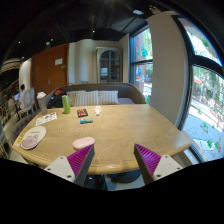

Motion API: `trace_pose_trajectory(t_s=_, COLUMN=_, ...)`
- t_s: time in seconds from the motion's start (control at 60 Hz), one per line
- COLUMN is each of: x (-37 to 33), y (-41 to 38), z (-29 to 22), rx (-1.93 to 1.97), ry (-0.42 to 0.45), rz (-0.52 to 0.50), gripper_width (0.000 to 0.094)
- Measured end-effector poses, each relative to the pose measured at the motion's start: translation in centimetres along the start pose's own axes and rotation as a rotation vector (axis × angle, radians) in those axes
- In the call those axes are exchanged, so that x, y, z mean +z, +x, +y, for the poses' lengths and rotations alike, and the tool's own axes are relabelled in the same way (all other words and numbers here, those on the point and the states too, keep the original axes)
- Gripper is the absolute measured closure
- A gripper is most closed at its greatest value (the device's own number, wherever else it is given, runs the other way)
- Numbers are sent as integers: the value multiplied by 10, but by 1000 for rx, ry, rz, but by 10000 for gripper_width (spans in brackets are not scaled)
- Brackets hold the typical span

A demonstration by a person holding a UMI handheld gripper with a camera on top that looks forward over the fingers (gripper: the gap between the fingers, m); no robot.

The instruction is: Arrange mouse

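Note:
A small pale rounded thing (84, 143), possibly the mouse, lies on the round wooden table (120, 130) near its front edge, just beyond my left fingertip. My gripper (112, 153) is open and empty. It hovers at the table's near edge with the pink pads facing each other. Nothing stands between the fingers.
Farther back on the table are a green cup (66, 102), a dark flat object (82, 112) and a small white thing (97, 110). A plate (32, 138) and papers (45, 119) lie at the left. A sofa (100, 96) stands behind, windows are at the right, and a person (25, 97) is at the far left.

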State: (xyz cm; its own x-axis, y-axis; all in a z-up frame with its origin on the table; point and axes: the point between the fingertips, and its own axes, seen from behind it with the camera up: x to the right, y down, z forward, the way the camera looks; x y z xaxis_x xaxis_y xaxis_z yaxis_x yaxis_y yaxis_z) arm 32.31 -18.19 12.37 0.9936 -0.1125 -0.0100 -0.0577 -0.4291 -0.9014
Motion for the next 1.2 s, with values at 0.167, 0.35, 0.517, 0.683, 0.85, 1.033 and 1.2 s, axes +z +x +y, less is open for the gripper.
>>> trace_pose_trajectory(t_s=0.167, x=2, y=-15, z=1, rx=-22, ry=5, rz=-21, gripper_width=102)
trace_pose_trajectory(t_s=0.35, x=27, y=-57, z=28, rx=0, ry=-6, rz=-104, gripper_width=104)
trace_pose_trajectory(t_s=0.517, x=77, y=-122, z=73, rx=0, ry=-66, rz=-211, gripper_width=107)
trace_pose_trajectory(t_s=0.683, x=120, y=-157, z=87, rx=-17, ry=-118, rz=-243, gripper_width=110)
trace_pose_trajectory(t_s=0.85, x=151, y=-165, z=75, rx=-12, ry=-126, rz=-218, gripper_width=123)
trace_pose_trajectory(t_s=1.033, x=179, y=-172, z=64, rx=-7, ry=-157, rz=-199, gripper_width=138)
trace_pose_trajectory(t_s=1.2, x=200, y=-172, z=61, rx=-55, ry=-209, rz=-139, gripper_width=210)
